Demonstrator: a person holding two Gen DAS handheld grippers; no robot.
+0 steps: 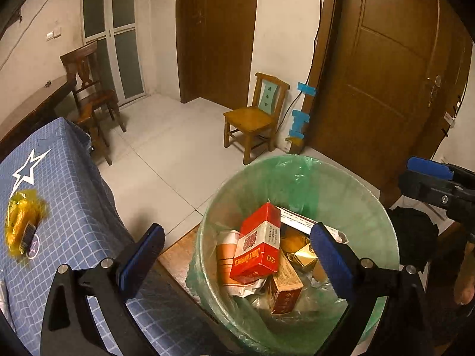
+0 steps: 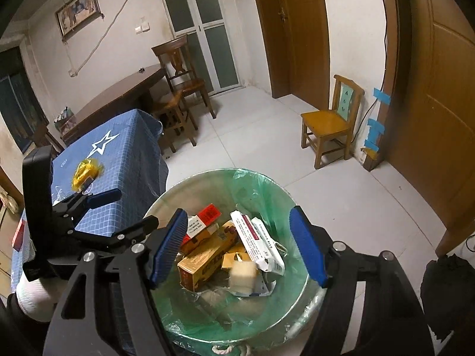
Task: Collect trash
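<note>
White floor tiles surround a bin (image 2: 166, 204) already holding boxes (image 2: 204, 258) and wrappers. Both grippers, left (image 1: 237, 255) and right (image 2: 237, 249), hang over it, jaws wide and empty. A yellow wrapper (image 2: 84, 173) remains on the desk (image 2: 130, 160), seemingly last.

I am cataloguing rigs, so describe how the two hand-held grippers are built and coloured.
The left hand-held gripper and the right hand-held gripper look alike: matte black angular frames with triangular cut-outs, silver round bolts at the pivots, and two flat blue rectangular pads with ribbed faces. In the right wrist view, the left one carries a black upright block, and a white sleeve shows beneath it.
</note>
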